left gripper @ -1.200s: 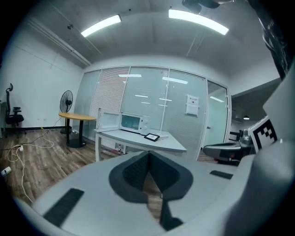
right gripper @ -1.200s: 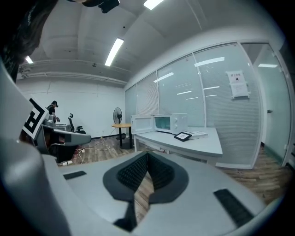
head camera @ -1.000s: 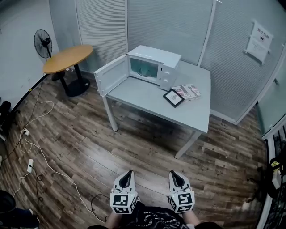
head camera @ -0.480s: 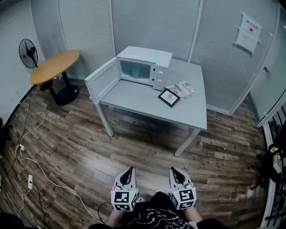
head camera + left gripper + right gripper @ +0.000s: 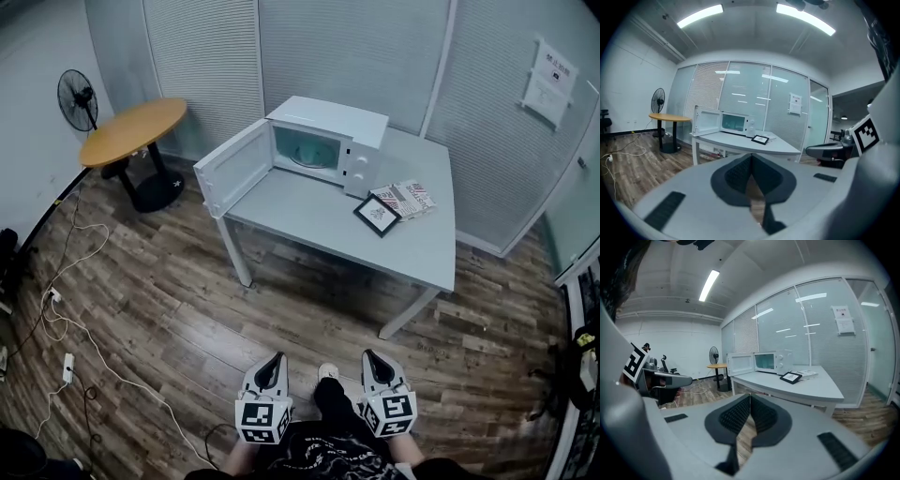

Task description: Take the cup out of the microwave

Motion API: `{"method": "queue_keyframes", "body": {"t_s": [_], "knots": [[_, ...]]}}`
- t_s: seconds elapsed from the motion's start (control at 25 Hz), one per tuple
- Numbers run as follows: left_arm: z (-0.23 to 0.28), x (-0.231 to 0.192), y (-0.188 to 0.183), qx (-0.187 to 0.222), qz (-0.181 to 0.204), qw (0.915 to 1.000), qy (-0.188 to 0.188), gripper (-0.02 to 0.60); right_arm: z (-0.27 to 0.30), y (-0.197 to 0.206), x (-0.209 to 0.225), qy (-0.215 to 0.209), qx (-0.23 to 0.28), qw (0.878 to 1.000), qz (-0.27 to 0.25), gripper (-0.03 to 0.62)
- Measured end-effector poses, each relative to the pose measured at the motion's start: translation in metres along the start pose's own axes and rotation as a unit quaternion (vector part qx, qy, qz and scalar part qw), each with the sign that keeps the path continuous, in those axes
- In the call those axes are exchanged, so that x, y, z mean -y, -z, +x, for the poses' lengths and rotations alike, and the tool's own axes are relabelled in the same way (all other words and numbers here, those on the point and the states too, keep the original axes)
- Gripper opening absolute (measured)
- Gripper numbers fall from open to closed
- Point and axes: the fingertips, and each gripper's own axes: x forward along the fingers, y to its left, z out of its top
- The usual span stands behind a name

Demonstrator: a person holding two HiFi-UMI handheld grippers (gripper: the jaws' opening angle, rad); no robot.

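Head view: white box-shaped microwave [image 5: 328,141] sits on the grey rectangular table [image 5: 319,206], door [image 5: 234,169] swung open; I can't make out the cup inside; left gripper [image 5: 272,361] and right gripper [image 5: 372,358] hang over the wood-plank floor [image 5: 187,309], well apart from the table; left gripper view: jaws pressed together, empty; right gripper view: same.

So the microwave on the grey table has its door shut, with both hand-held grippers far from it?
No, the head view shows the microwave door open. The microwave is on the grey table, with the left hand-held gripper and right hand-held gripper far from it.
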Motion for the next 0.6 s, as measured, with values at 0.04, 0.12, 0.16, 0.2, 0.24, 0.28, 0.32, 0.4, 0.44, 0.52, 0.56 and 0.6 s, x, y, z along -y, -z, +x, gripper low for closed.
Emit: {"method": "queue_keyframes", "body": {"t_s": [0.04, 0.12, 0.16, 0.2, 0.24, 0.28, 0.32, 0.4, 0.44, 0.52, 0.56, 0.6], "knots": [[0.006, -0.003, -0.003, -0.001, -0.001, 1.0, -0.005, 0.006, 0.009, -0.005, 0.003, -0.005, 0.001, 1.0, 0.0, 0.005], [0.02, -0.008, -0.01, -0.002, -0.001, 0.9999, -0.015, 0.006, 0.029, -0.014, 0.011, -0.015, 0.003, 1.0, -0.001, 0.005], [0.028, -0.01, -0.013, -0.002, -0.001, 0.9998, -0.018, 0.006, 0.039, -0.018, 0.016, -0.02, 0.004, 1.0, -0.001, 0.005], [0.036, -0.011, -0.017, -0.002, -0.001, 0.9998, -0.022, 0.006, 0.049, -0.022, 0.022, -0.025, 0.004, 1.0, -0.002, 0.005], [0.045, -0.012, -0.02, -0.003, -0.001, 0.9997, -0.025, 0.006, 0.059, -0.025, 0.028, -0.029, 0.004, 1.0, -0.001, 0.005], [0.054, -0.013, -0.024, -0.004, 0.0, 0.9996, -0.028, 0.006, 0.069, -0.027, 0.034, -0.032, 0.004, 0.999, -0.001, 0.005], [0.063, -0.014, -0.028, -0.005, 0.002, 0.9995, -0.031, 0.006, 0.079, -0.03, 0.041, -0.035, 0.004, 0.999, 0.001, 0.005], [0.082, -0.016, -0.034, -0.009, 0.006, 0.9992, -0.038, 0.006, 0.098, -0.037, 0.055, -0.039, 0.007, 0.999, 0.005, 0.005], [0.092, -0.017, -0.037, -0.01, 0.006, 0.9991, -0.041, 0.006, 0.107, -0.041, 0.063, -0.041, 0.009, 0.999, 0.007, 0.005], [0.112, -0.017, -0.043, -0.012, 0.002, 0.9989, -0.046, 0.006, 0.124, -0.05, 0.078, -0.046, 0.014, 0.999, 0.007, 0.005], [0.121, -0.016, -0.045, -0.012, -0.002, 0.9989, -0.046, 0.006, 0.132, -0.053, 0.085, -0.049, 0.016, 0.999, 0.006, 0.005], [0.131, -0.015, -0.047, -0.011, -0.008, 0.9988, -0.047, 0.006, 0.139, -0.057, 0.092, -0.051, 0.018, 0.999, 0.004, 0.005]]}}
